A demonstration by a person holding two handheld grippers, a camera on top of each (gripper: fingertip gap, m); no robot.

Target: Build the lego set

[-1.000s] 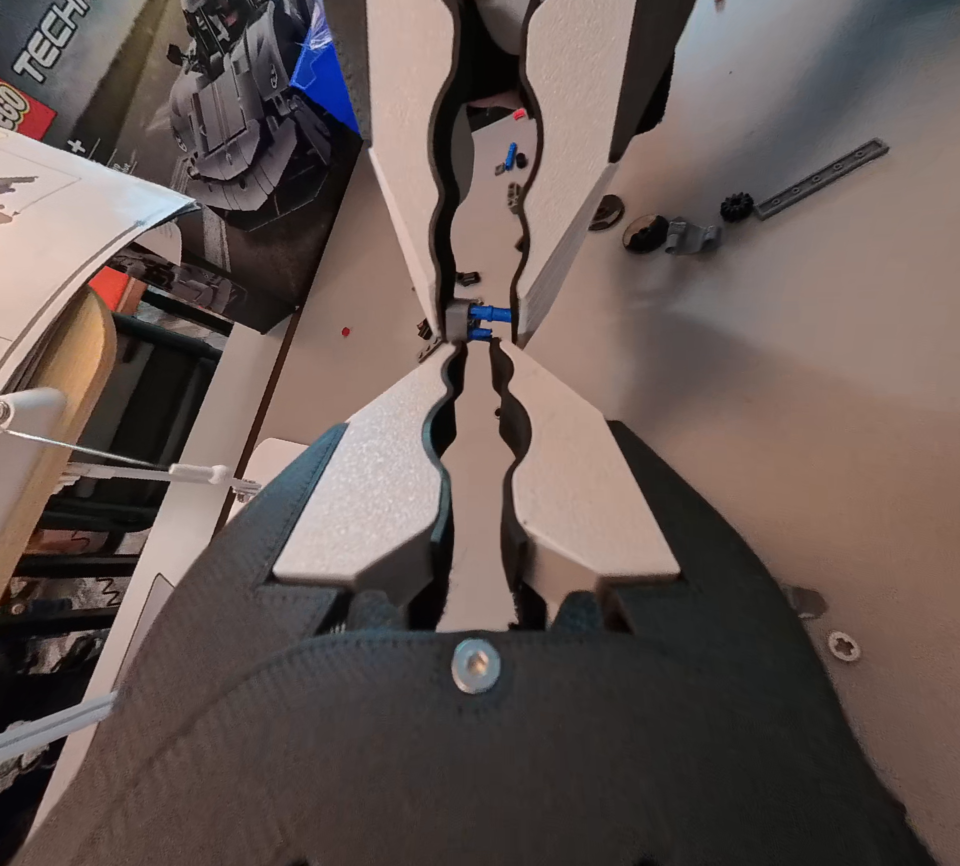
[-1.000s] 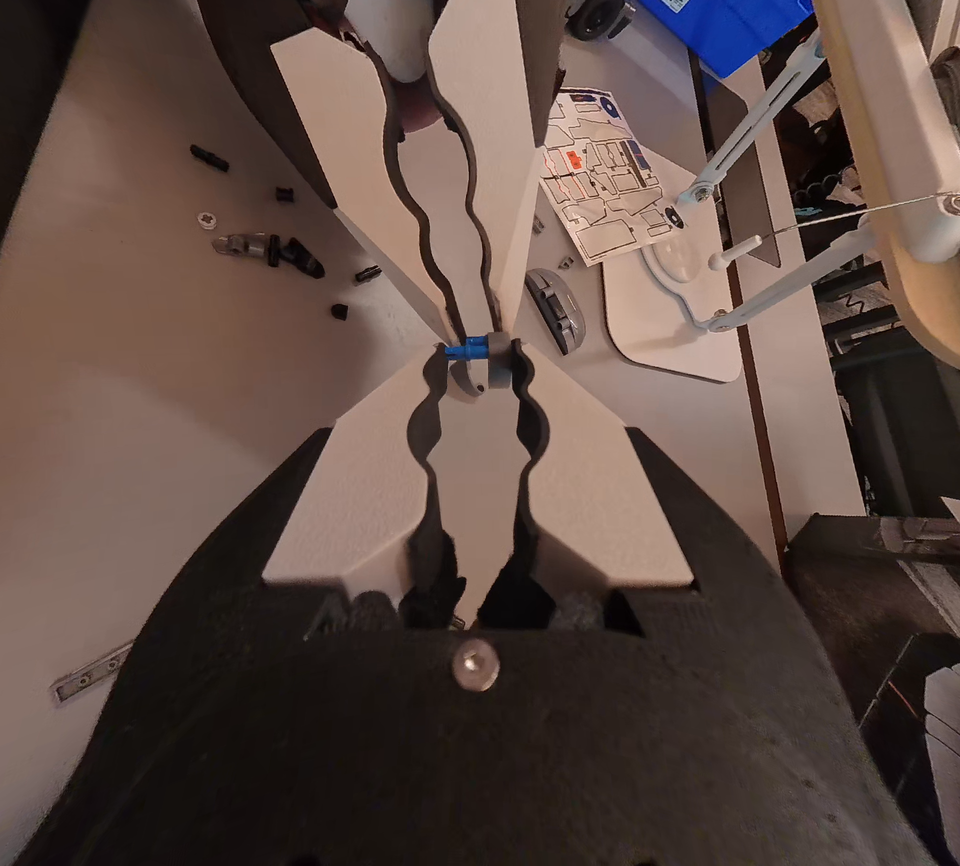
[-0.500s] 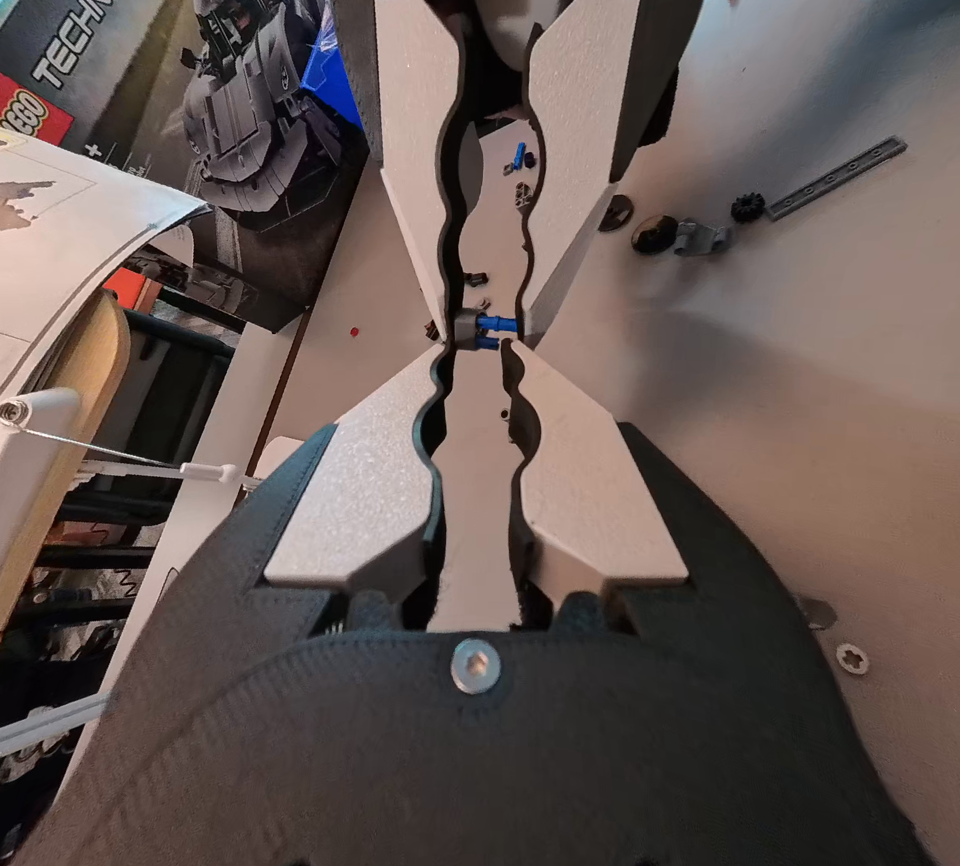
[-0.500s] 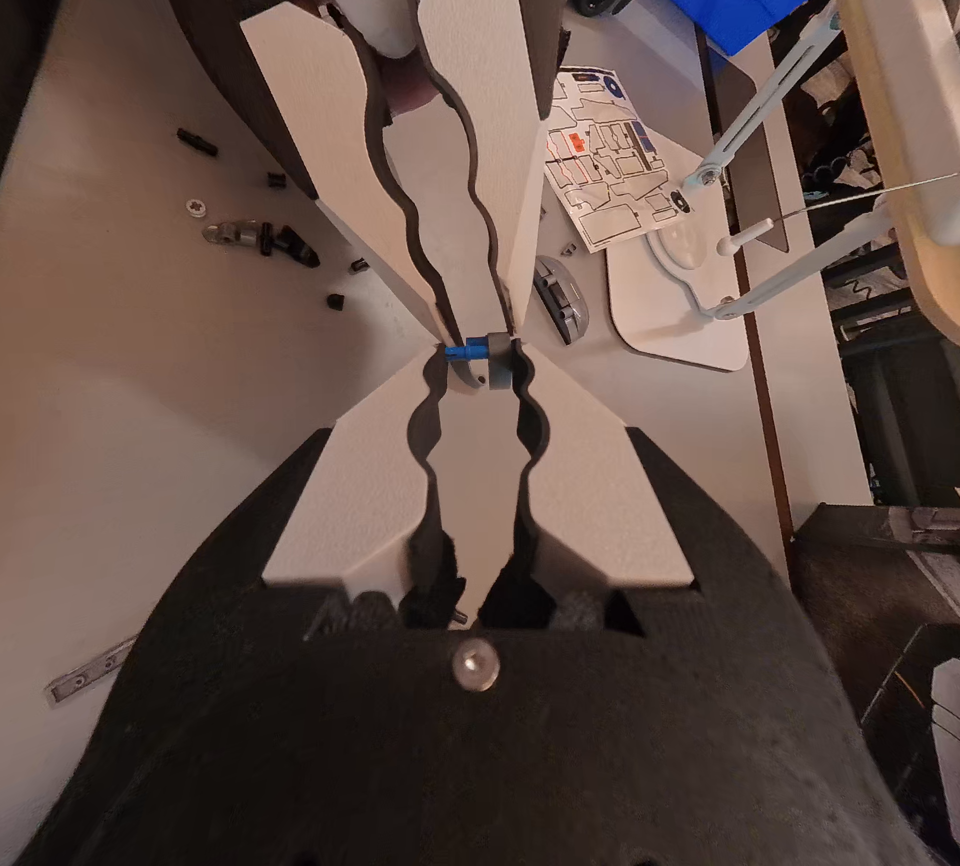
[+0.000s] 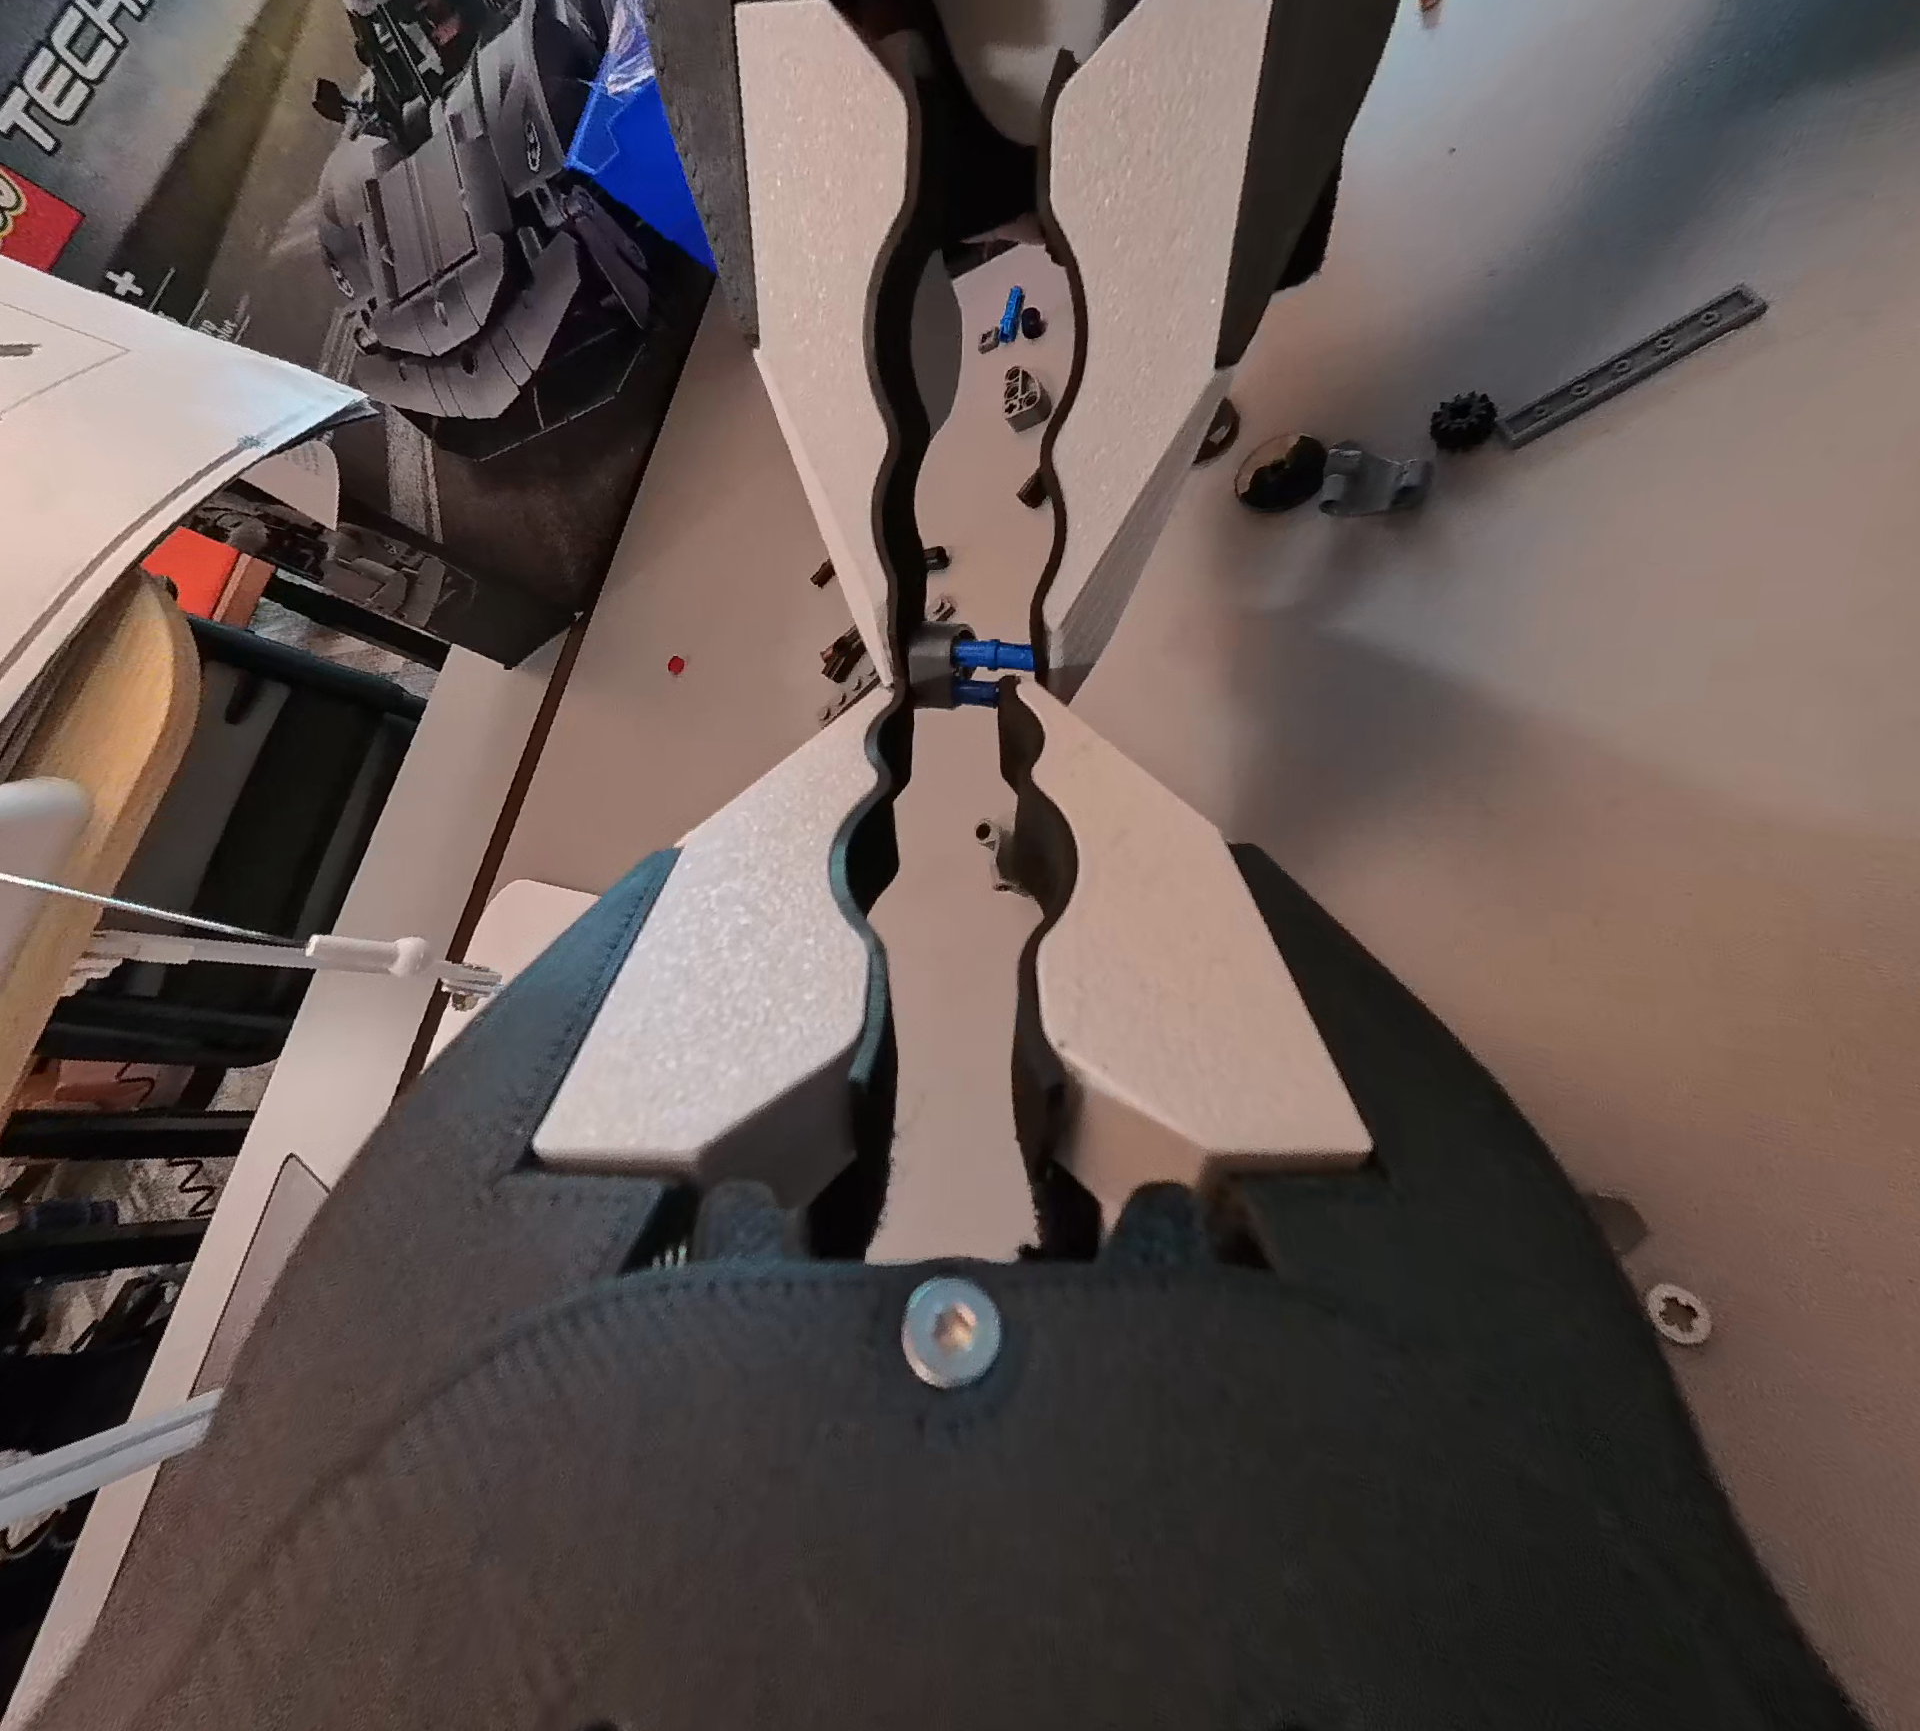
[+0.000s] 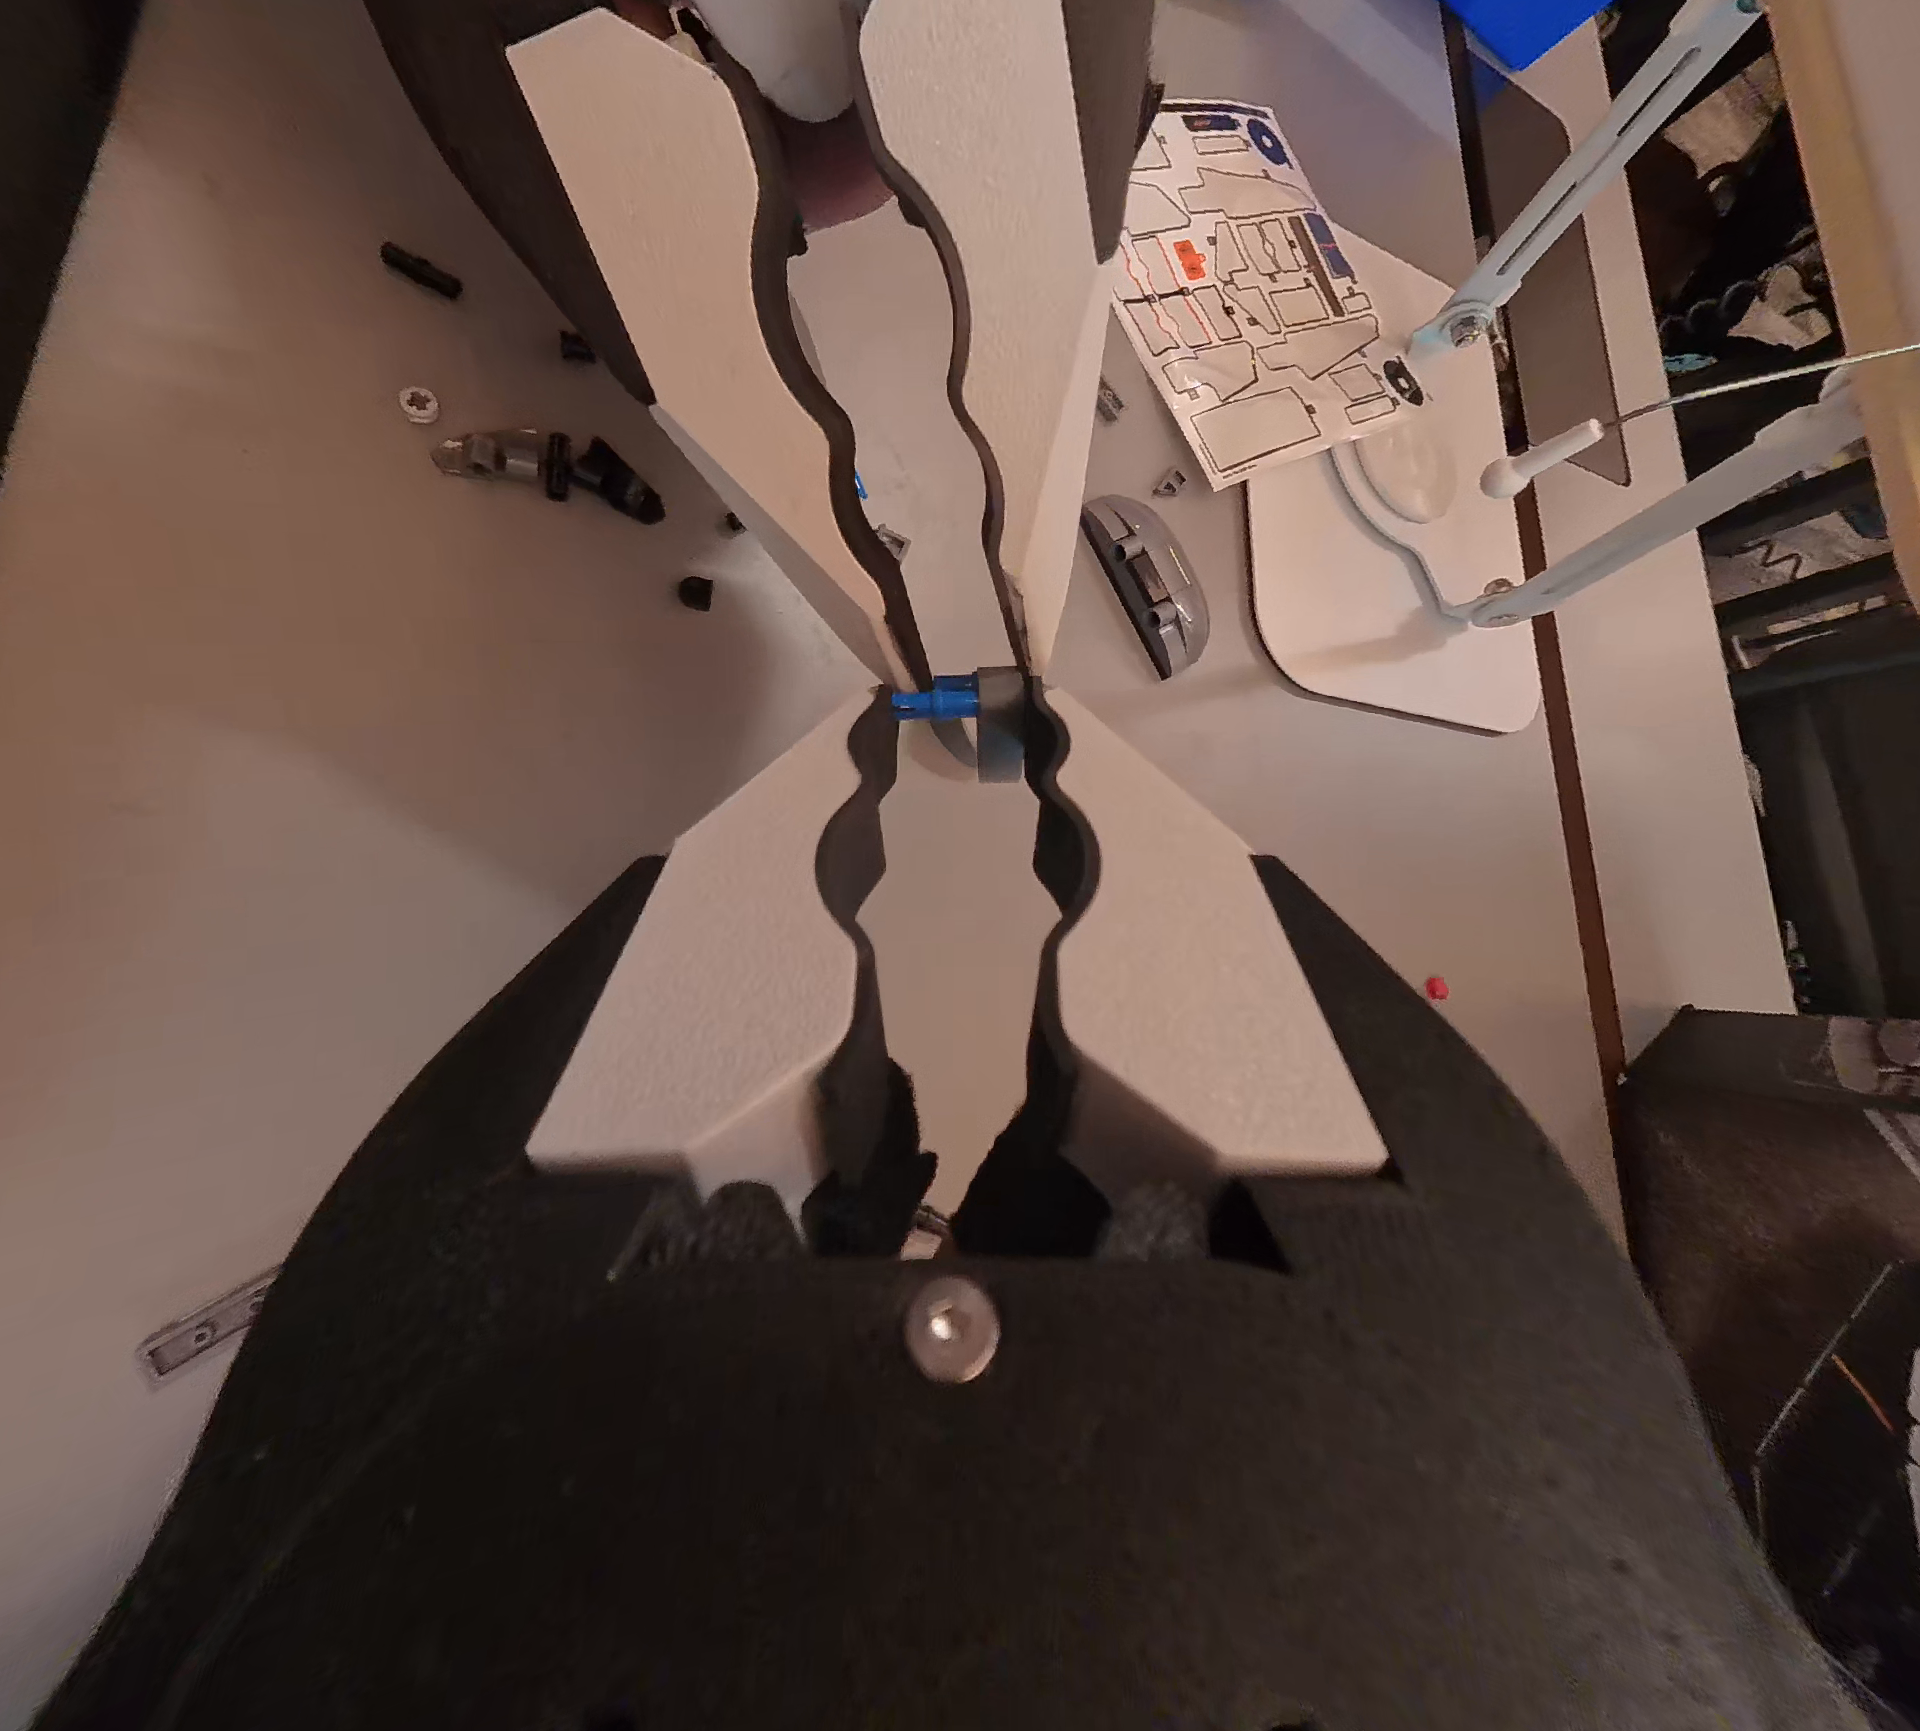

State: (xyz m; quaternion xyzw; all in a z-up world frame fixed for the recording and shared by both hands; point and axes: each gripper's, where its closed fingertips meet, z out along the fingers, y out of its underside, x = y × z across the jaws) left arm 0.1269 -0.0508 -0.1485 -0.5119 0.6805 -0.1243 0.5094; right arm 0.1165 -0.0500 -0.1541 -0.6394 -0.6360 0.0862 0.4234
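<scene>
My two grippers meet tip to tip above the grey table (image 5: 1558, 850). Between them is a small grey connector (image 5: 932, 668) with two blue pins (image 5: 992, 652) sticking out of its side. My left gripper (image 5: 956, 702) is shut on the connector and lower pin. My right gripper (image 6: 958, 702) is shut across the blue pin (image 6: 935, 700) and the grey connector (image 6: 1000, 717). In the left wrist view the right gripper (image 5: 971, 647) comes in from above. In the right wrist view the left gripper (image 6: 971, 668) does the same.
The set's box (image 5: 364, 175), an open instruction booklet (image 5: 104, 434) and a blue bin (image 5: 623, 154) stand at the left. Loose parts lie around: a long grey beam (image 5: 1631, 367), a black gear (image 5: 1462, 419), a grey curved panel (image 6: 1143, 580), a sticker sheet (image 6: 1247, 299), black pins (image 6: 421, 268). Both grippers' tips are close together, under 4 cm apart. The long grey beam (image 5: 1631, 367) is about equally far from each gripper, around 15 centimeters.
Both grippers stay tip to tip on the grey connector with the blue pins. The pair has shifted slightly over the table. The hold looks unchanged.
</scene>
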